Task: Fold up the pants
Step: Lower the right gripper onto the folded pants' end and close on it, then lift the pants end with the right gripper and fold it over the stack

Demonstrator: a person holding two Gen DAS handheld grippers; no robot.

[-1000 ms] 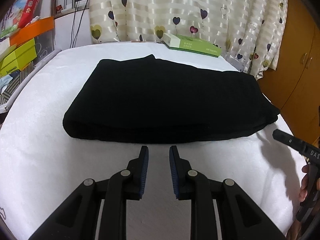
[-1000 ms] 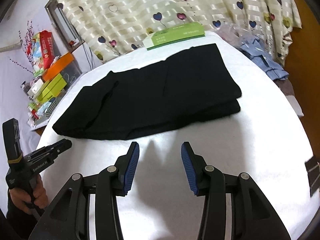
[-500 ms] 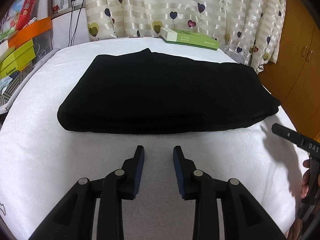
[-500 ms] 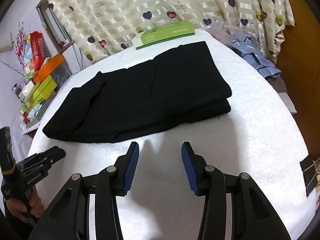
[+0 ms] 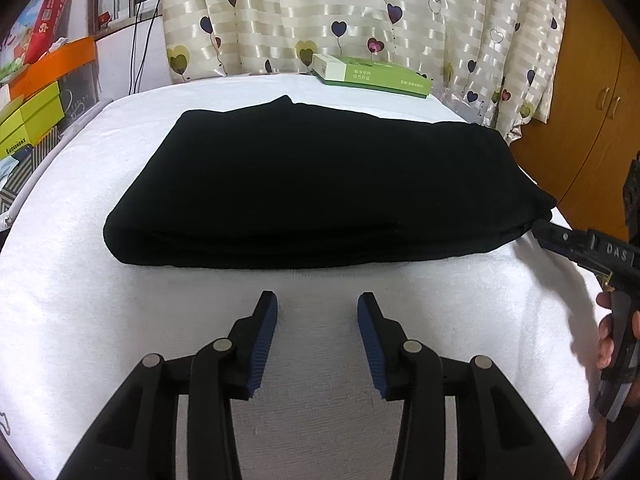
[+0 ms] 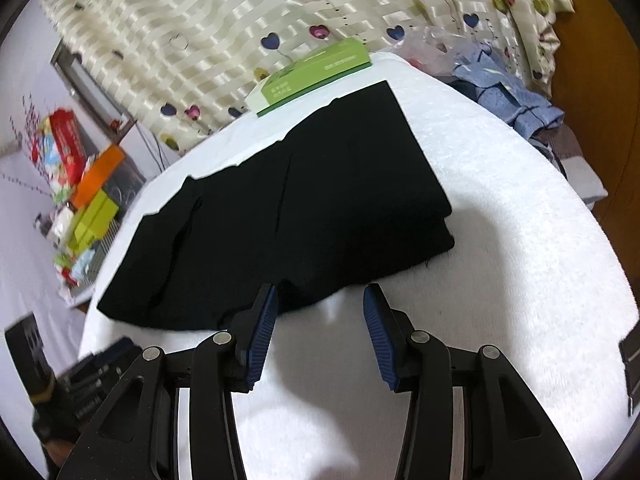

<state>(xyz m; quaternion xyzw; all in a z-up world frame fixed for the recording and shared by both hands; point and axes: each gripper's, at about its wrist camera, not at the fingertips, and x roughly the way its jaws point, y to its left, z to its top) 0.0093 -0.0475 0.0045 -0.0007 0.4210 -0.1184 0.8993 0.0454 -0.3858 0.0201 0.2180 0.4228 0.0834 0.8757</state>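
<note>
Black folded pants (image 5: 320,184) on white towel (image 5: 80,300)

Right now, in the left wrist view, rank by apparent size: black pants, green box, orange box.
1. black pants
2. green box
3. orange box, partly cut off by the frame edge, so its rank against the green box is unsure.

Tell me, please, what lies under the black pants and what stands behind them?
The black pants lie folded on a white towel-like cover. What this cover hides cannot be seen. Behind them a green box lies flat, before a heart-patterned curtain.
</note>
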